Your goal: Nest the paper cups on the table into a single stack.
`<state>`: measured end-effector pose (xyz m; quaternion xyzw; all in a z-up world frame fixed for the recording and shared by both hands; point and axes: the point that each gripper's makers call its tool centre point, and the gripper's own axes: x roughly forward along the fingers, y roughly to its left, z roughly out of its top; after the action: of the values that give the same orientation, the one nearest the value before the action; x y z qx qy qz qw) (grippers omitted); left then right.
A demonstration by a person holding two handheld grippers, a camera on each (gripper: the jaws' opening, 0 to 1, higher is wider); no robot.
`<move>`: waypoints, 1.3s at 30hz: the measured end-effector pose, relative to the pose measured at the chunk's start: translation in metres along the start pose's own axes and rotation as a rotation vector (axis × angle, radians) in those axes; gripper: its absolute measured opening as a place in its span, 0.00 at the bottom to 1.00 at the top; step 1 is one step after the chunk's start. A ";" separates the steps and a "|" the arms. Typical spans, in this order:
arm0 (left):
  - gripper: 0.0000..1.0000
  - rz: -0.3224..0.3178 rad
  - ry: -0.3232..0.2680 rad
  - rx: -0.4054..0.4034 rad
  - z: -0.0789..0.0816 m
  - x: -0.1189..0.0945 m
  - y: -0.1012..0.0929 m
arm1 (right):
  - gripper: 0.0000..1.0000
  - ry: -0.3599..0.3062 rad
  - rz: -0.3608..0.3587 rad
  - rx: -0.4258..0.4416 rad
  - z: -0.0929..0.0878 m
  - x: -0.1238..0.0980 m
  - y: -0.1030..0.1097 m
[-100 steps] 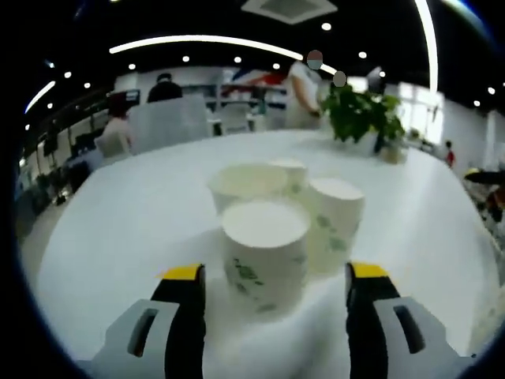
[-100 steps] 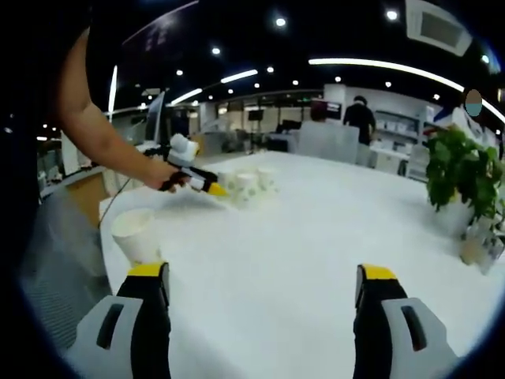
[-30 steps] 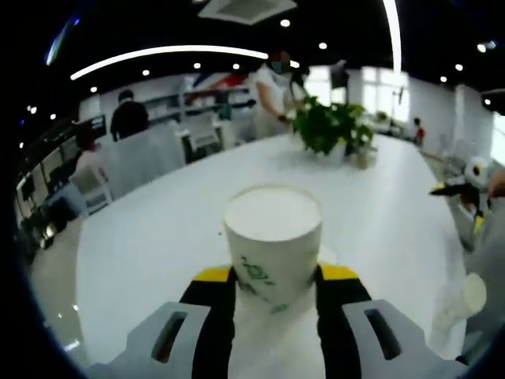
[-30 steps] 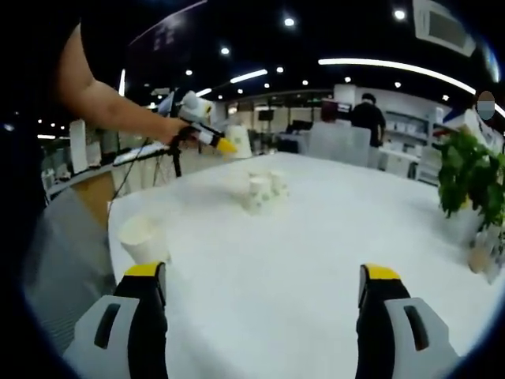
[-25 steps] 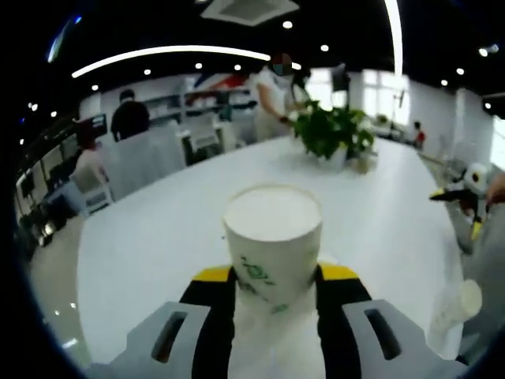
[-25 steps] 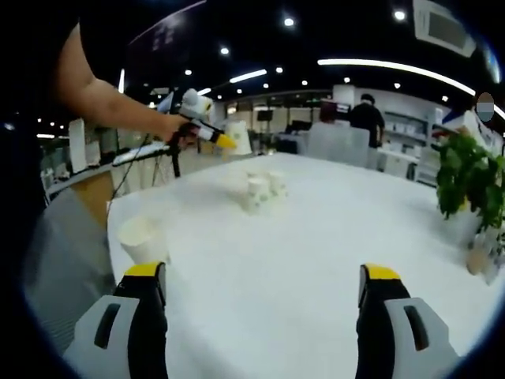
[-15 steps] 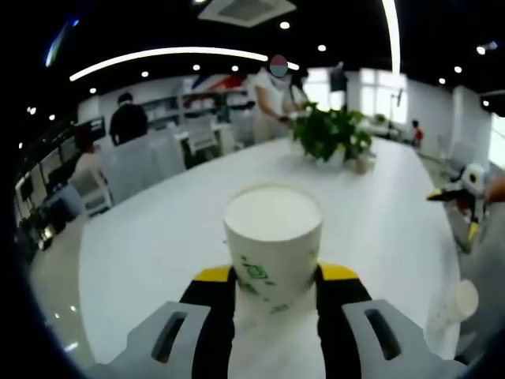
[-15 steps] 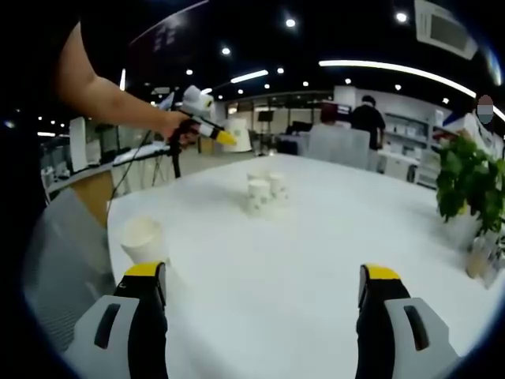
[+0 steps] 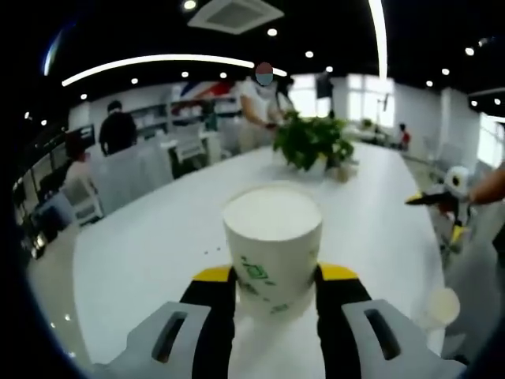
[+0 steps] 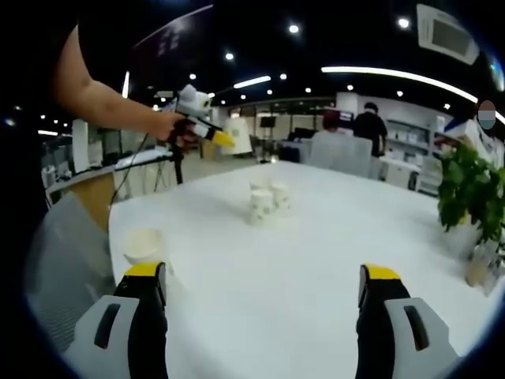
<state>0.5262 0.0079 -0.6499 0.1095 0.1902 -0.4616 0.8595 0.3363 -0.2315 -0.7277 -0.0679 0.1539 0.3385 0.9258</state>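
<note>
My left gripper (image 9: 272, 275) is shut on a white paper cup (image 9: 272, 237) with green print, held upright above the white table (image 9: 142, 245). In the right gripper view that same gripper (image 10: 207, 131) hangs in a person's hand above the table's far left, the cup (image 10: 241, 136) at its tip. A small cluster of paper cups (image 10: 267, 200) stands mid-table beyond it. A lone cup (image 10: 144, 245) sits near the left table edge, just beyond my right gripper's left jaw; it also appears as a cup (image 9: 439, 304) at the lower right. My right gripper (image 10: 262, 276) is open and holds nothing.
A potted green plant (image 9: 312, 142) stands on the far side of the table, and the plant (image 10: 469, 189) is at the right edge here. The right gripper (image 9: 438, 197) shows at the right over the table edge. People and office chairs lie beyond the table.
My left gripper has shut on the nearest cup of the cluster and lifted it off the table, then swung it round. The right gripper has stayed open and barely moved.
</note>
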 end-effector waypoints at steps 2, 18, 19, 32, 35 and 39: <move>0.38 -0.003 0.001 0.009 0.001 -0.002 -0.005 | 1.00 -0.004 0.004 -0.003 0.002 -0.001 0.002; 0.38 -0.071 -0.026 0.031 0.004 -0.016 -0.065 | 1.00 -0.056 0.031 -0.035 0.023 -0.008 0.016; 0.38 -0.075 -0.028 0.032 0.004 -0.017 -0.069 | 1.00 -0.061 0.034 -0.037 0.025 -0.008 0.018; 0.38 -0.157 -0.047 0.075 0.005 -0.026 -0.130 | 1.00 -0.099 0.070 -0.058 0.043 -0.008 0.034; 0.38 -0.172 -0.054 0.079 0.005 -0.028 -0.140 | 1.00 -0.103 0.077 -0.063 0.046 -0.007 0.036; 0.38 -0.193 -0.050 0.090 0.002 -0.029 -0.154 | 1.00 -0.114 0.082 -0.066 0.052 -0.008 0.037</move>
<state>0.3833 -0.0558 -0.6372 0.1177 0.1575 -0.5528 0.8098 0.3190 -0.1955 -0.6769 -0.0725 0.0924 0.3845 0.9156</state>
